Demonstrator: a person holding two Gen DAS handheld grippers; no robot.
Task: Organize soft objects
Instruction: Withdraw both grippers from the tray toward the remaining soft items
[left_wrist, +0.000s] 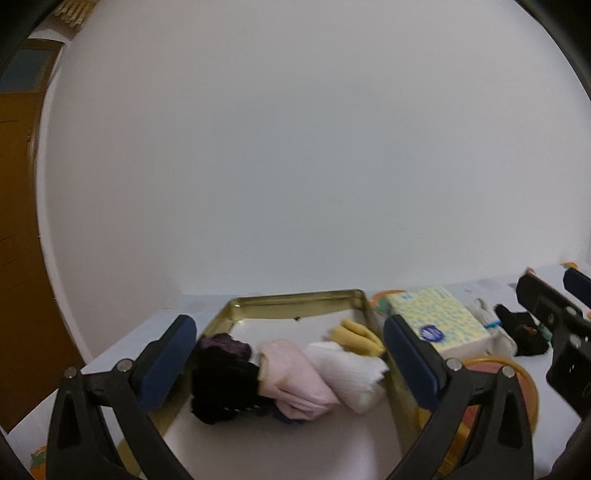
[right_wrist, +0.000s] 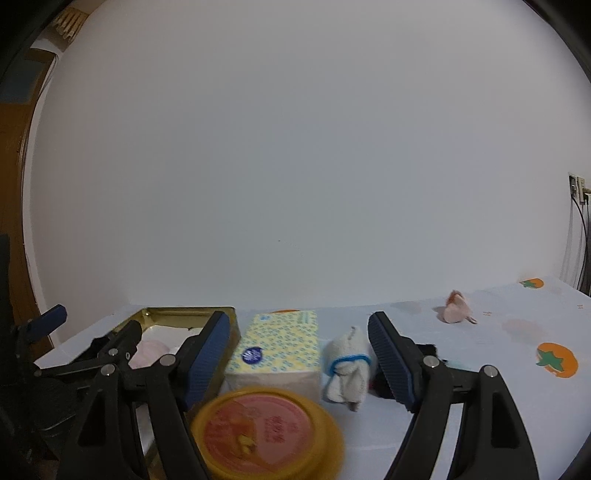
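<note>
Patterned tablecloth (right_wrist: 498, 369), rolled white towel (right_wrist: 347, 373) between wide-open, empty right hand-held gripper (right_wrist: 299, 358) fingers.

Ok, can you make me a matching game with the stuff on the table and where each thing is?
Things:
1. pink cloth
2. tissue pack
3. white towel with blue band
4. small pink toy

Places:
A. far off alone on the tablecloth
B. inside the gold tin
C. just right of the tissue pack
D. between the tin and the towel

Pairs: 1-B, 2-D, 3-C, 4-A
</note>
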